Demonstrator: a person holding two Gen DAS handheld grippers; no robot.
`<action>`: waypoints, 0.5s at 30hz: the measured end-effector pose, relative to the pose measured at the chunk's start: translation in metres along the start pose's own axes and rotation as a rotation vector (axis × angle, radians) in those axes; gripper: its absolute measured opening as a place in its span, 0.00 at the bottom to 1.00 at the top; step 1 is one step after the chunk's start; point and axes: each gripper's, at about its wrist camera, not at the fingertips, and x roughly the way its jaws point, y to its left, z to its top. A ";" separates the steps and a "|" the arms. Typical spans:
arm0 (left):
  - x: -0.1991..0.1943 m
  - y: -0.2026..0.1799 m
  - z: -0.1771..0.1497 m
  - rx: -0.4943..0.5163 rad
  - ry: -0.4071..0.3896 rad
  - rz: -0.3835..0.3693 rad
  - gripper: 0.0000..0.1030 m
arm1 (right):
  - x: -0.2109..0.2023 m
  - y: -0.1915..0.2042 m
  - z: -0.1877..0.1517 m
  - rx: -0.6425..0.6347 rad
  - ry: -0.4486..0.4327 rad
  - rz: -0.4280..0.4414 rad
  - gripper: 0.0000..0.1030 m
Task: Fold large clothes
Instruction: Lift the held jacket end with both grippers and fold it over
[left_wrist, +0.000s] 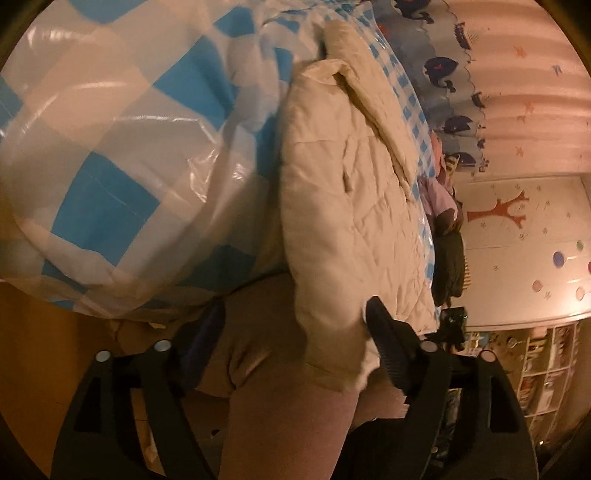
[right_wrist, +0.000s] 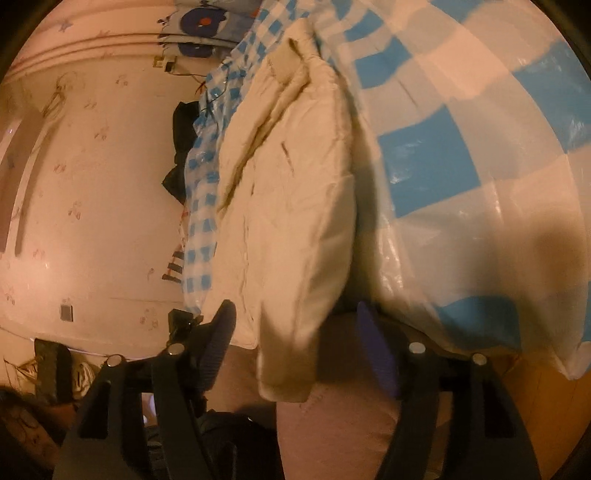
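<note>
I see the cream jacket (left_wrist: 351, 206) lying lengthwise along the bed (left_wrist: 122, 206), on its plastic-covered blue-checked cover, with the near hem hanging off the edge toward me, which I judge puts the corners within reach for a fold. My left hand-held gripper (left_wrist: 291, 328) is spread wide, its right finger touching the hem and nothing clamped. My right hand-held gripper (right_wrist: 295, 328) is equally wide, straddling the hanging near corner (right_wrist: 288, 373) without pinching it, so both are released.
</note>
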 end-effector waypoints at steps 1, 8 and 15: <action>0.002 0.001 0.001 -0.007 0.000 -0.021 0.74 | 0.003 -0.002 0.001 0.004 0.011 0.008 0.64; 0.024 -0.019 0.006 0.030 0.025 -0.021 0.79 | 0.024 0.010 0.005 -0.034 0.045 0.042 0.64; 0.044 -0.030 0.008 0.025 0.054 0.030 0.17 | 0.034 0.021 0.002 -0.098 0.015 0.005 0.18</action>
